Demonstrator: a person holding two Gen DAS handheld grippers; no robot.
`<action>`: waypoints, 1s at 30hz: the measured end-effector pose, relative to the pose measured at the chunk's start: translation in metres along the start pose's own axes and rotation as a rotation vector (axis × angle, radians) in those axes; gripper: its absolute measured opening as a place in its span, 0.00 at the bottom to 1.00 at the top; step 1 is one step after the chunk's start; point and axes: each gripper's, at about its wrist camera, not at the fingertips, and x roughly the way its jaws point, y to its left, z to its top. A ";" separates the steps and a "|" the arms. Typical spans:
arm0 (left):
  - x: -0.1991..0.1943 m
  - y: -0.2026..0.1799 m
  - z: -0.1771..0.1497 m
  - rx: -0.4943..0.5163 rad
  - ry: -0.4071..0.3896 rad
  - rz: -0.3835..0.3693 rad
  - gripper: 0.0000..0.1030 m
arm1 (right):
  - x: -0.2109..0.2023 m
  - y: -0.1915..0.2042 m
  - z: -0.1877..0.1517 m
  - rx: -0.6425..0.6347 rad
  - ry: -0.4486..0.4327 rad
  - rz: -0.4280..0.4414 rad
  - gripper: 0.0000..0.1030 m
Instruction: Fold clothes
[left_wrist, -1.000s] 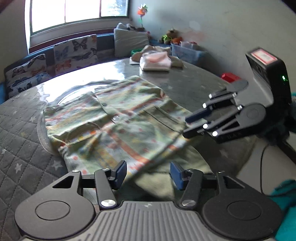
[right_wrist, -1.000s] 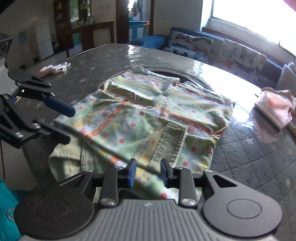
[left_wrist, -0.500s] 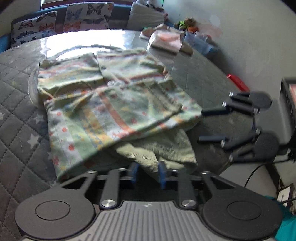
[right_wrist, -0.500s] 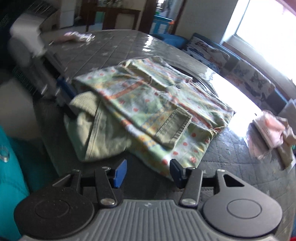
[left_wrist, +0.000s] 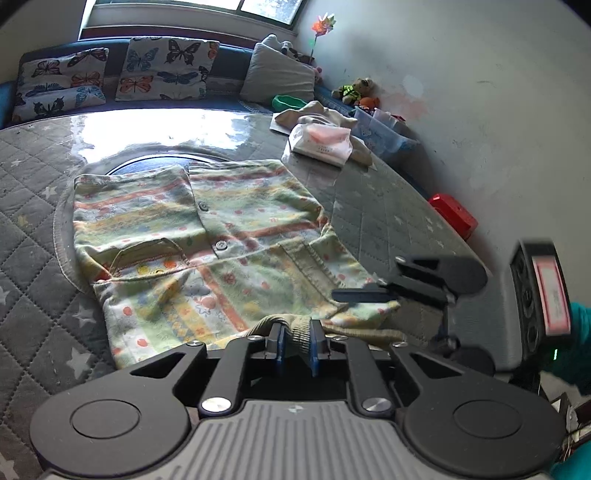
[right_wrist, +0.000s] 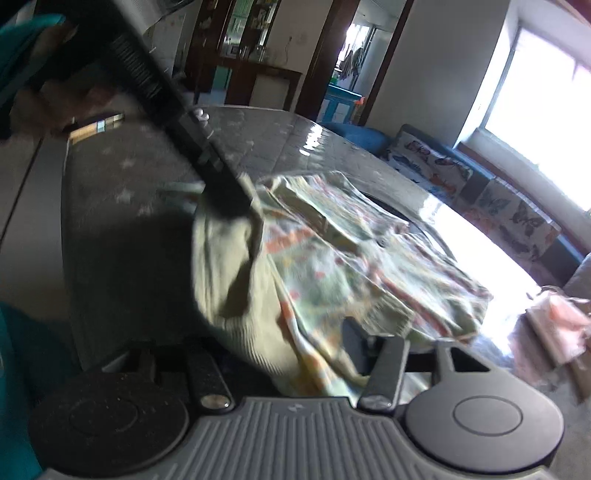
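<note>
A green patterned child's garment (left_wrist: 207, 240) with buttons and pockets lies flat on the grey quilted table (left_wrist: 33, 229). Its ribbed olive cuff (left_wrist: 295, 330) lies at the near edge. My left gripper (left_wrist: 295, 341) is shut on that cuff. My right gripper (left_wrist: 364, 295) shows at the right of the left wrist view, at the garment's near right corner. In the right wrist view the cloth (right_wrist: 332, 266) is draped over my right gripper (right_wrist: 291, 363) and hides its fingertips. The cloth is blurred there. The left gripper (right_wrist: 221, 184) shows dark at the cloth's far end.
Folded pink and beige clothes (left_wrist: 321, 140) lie at the table's far right. A red box (left_wrist: 452, 214) sits by the wall. A sofa with butterfly cushions (left_wrist: 110, 77) runs behind the table. The table's near edge is just below the grippers.
My left gripper has closed on the ribbed cuff at the near edge. My right gripper has moved in low under the garment's corner, and the cloth now covers its fingers.
</note>
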 end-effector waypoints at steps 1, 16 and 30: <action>-0.002 0.000 -0.003 0.010 -0.001 0.000 0.16 | 0.001 -0.003 0.003 0.015 0.002 0.023 0.35; -0.002 -0.010 -0.050 0.368 -0.057 0.287 0.60 | 0.010 -0.050 0.025 0.301 0.054 0.183 0.15; 0.004 -0.011 -0.062 0.576 -0.091 0.359 0.09 | -0.006 -0.034 0.031 0.229 0.008 0.127 0.07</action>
